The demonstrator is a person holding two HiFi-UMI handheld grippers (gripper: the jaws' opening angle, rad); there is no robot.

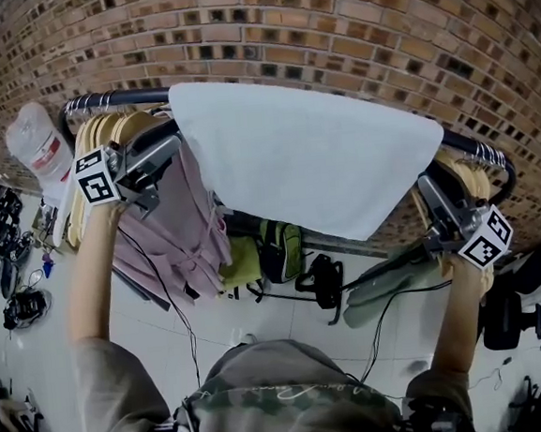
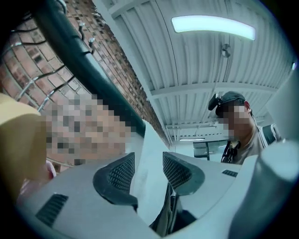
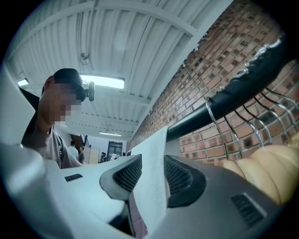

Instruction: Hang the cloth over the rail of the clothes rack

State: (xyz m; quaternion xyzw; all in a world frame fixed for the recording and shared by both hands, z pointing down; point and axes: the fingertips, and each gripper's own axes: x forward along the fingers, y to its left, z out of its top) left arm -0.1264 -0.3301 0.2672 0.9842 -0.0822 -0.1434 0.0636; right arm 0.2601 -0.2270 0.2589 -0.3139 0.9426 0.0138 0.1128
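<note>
Brick wall (image 1: 329, 26), red-brown, filling the background, viewed steeply downward over a person's shoulders. At far left, a white cap (image 1: 38, 146) at the end of the dark rail (image 1: 114, 99) of a clothes rack, then a tight row of pale wooden hangers (image 1: 103, 131). Next, the left gripper (image 1: 172, 144), held up on a raised arm, marker cube (image 1: 96, 175) facing the camera, tips at the left edge of the white cloth (image 1: 313, 160). In the left gripper view, jaws partly apart, ribbed black pads (image 2: 119, 172) facing each other, the cloth's edge running up between them without being pinched. Just below that gripper, a pink garment (image 1: 173, 233) hanging from the rack. In the middle, the cloth itself, spread wide and draped over the rail, hiding the bar from one gripper to the other, lower hem slanting down toward the right. Beneath it, a green bag (image 1: 278, 247) and black straps on the pale floor (image 1: 261, 324). At right, the right gripper (image 1: 428, 187), also raised, at the cloth's right corner. In the right gripper view, jaws about half open, a fold of the cloth standing between the pads, not clamped. Furthest right, more wooden hangers on wire hooks along the bare stretch of rail.
</note>
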